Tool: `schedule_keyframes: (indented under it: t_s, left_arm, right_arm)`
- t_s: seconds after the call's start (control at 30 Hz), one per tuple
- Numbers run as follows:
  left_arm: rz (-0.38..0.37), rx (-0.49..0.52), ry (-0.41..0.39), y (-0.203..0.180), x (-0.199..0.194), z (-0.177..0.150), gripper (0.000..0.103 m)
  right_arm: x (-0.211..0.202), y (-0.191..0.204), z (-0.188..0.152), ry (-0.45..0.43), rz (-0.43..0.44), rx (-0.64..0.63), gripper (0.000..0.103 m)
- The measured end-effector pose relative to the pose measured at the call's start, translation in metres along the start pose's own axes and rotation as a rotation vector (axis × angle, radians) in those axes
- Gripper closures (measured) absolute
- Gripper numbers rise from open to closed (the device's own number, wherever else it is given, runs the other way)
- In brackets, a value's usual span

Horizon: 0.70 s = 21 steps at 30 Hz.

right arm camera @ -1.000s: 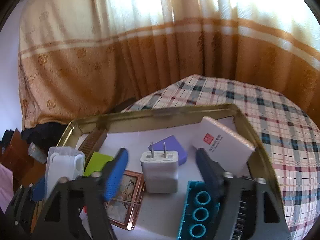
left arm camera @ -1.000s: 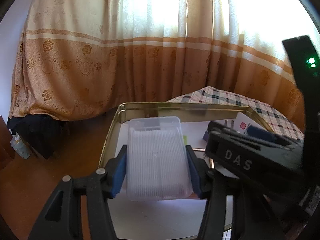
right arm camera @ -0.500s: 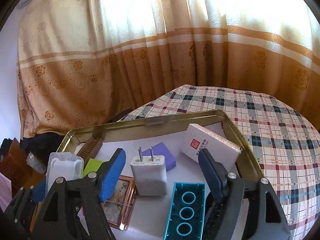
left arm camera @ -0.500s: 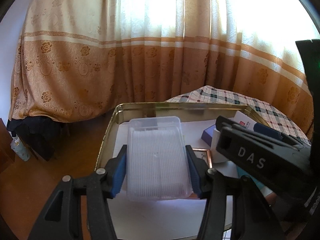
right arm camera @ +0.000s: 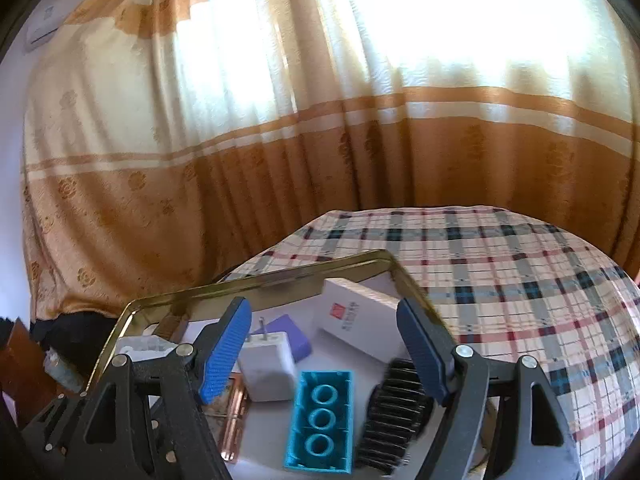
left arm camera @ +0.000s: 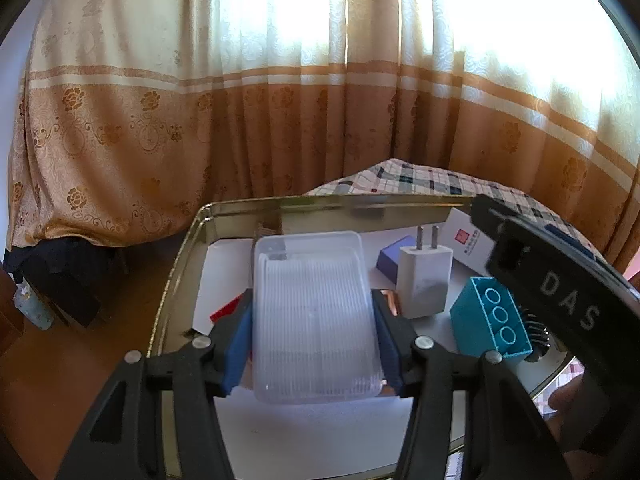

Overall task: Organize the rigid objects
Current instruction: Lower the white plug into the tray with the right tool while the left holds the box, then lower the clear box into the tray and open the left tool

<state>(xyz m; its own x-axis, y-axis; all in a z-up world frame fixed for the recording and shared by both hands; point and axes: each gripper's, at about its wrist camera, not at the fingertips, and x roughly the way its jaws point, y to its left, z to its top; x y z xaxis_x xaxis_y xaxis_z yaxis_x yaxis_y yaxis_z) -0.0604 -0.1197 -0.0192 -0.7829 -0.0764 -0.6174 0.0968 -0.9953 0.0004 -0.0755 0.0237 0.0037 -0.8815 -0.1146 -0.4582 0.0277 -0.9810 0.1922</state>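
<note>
Now the left gripper (left arm camera: 312, 344) clamps the clear box (left arm camera: 312, 320) above the tray (left arm camera: 176, 280); the right gripper (right arm camera: 324, 356), apart and empty, probably needs lowering onto the charger (right arm camera: 268, 364) next.

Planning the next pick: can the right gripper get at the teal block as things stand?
Probably yes. The right gripper is open and empty, and the teal block lies uncovered just below its fingers. The white charger and black comb flank it closely, so clearance is tight.
</note>
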Motion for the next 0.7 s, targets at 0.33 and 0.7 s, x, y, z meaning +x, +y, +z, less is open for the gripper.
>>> schedule_keyframes:
  t_s: [0.33,0.7]
  left_arm:
    - [-0.026,-0.014,0.056,-0.013,0.019,0.004,0.048]
    - [0.042,-0.001,0.087,-0.019,0.026,0.003,0.008]
  right_arm:
    - [-0.005,-0.011,-0.001,-0.034,-0.050,0.017,0.025]
    - [-0.006,-0.014,-0.004,-0.046,-0.057,0.014,0.025]
